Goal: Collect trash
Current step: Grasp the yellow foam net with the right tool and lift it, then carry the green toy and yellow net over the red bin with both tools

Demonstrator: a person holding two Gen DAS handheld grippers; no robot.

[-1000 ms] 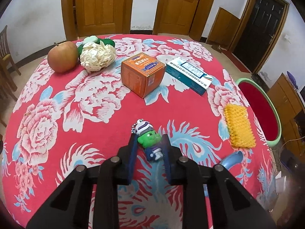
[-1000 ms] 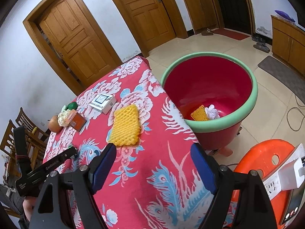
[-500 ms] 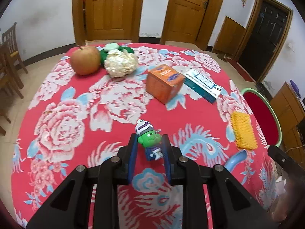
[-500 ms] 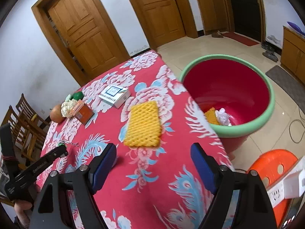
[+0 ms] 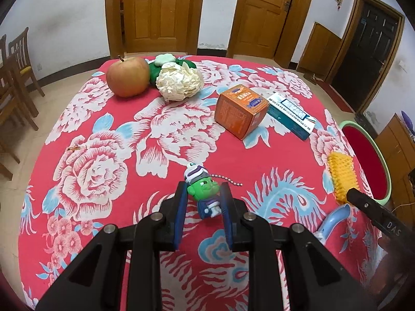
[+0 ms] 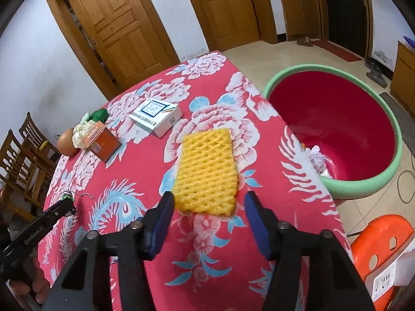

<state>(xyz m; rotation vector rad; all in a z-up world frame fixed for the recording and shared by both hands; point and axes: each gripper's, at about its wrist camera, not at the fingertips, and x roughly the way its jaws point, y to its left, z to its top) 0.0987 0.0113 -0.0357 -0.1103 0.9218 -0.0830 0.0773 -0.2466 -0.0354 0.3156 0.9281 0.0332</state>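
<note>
Left gripper point(image 5: 203, 197): clamped on a small green-faced toy figure keychain point(image 5: 203, 193), the blue pads pressing its sides; the figure's striped cap sticks out past the fingertips and its bead chain trails to the right onto the cloth.
Right gripper point(image 6: 207, 202): jaws closing, about half open, the fingertips standing just either side of the near edge of the yellow foam fruit net point(image 6: 206, 172); the pads are not pressing on it.
Yellow foam fruit net: lies flat on the tablecloth near the table edge closest to the basin; in the left wrist view it sits at the far right of the table point(image 5: 342, 175), with the right gripper's black finger over its near end.
Table point(image 5: 85, 155): covered in a red cloth with white and blue flowers.
Basin point(image 6: 389, 119): large, red inside with a green rim, on the floor just beside the table; crumpled white trash point(image 6: 317, 158) lies at its bottom.
Orange carton point(image 5: 240, 114): stands mid-table, with a white and teal flat box point(image 5: 290, 115) just beside it.
Apple point(image 5: 127, 76): at the far end of the table, next to a crumpled whitish paper ball point(image 5: 179, 81) and a green object point(image 5: 155, 71) behind it.
Blue scoop-like handle point(image 5: 334, 220): on the cloth near the right edge of the left wrist view.
Orange plastic stool point(image 6: 376, 243): on the floor below the basin, bearing a white power strip point(image 6: 386, 280).
</note>
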